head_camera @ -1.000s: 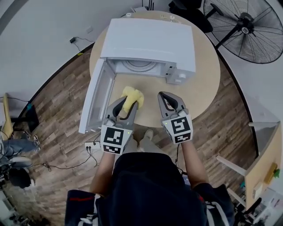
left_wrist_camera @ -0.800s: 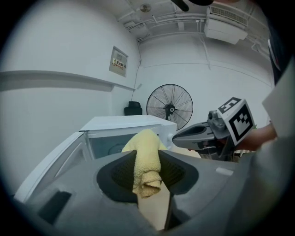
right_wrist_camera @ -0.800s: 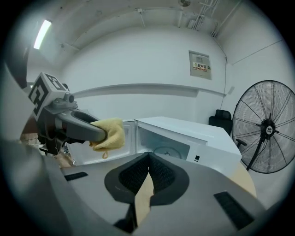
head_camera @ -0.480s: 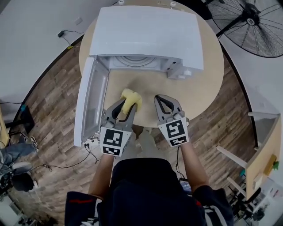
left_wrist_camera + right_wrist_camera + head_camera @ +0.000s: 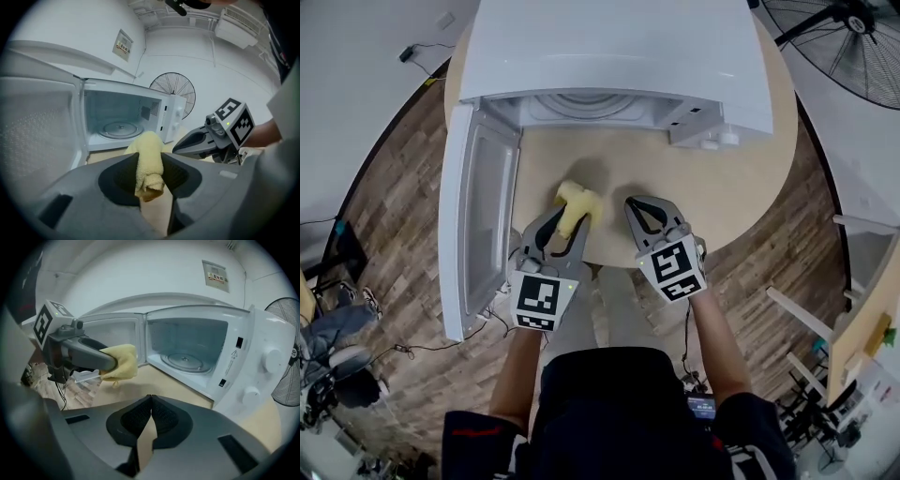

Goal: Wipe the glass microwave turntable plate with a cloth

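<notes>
Shows left gripper (image 5: 150, 158) clenched on a rolled yellow cloth (image 5: 150, 140), right gripper (image 5: 150, 400) pinched shut and empty beside it; places glass turntable plate (image 5: 186, 361) inside the open microwave (image 5: 265, 345) on a round table (image 5: 733, 195).

The microwave (image 5: 619, 47) now fills the top of the head view, its far edge cut off, and its open door (image 5: 478, 216) runs longer down the left side. The fan (image 5: 853, 23) has slid into the upper right corner (only part of it shows). The left gripper (image 5: 570, 223) with the yellow cloth (image 5: 577, 200) and the right gripper (image 5: 645, 202) have sunk toward the table (image 5: 722, 197), with more bare tabletop between cloth and microwave
</notes>
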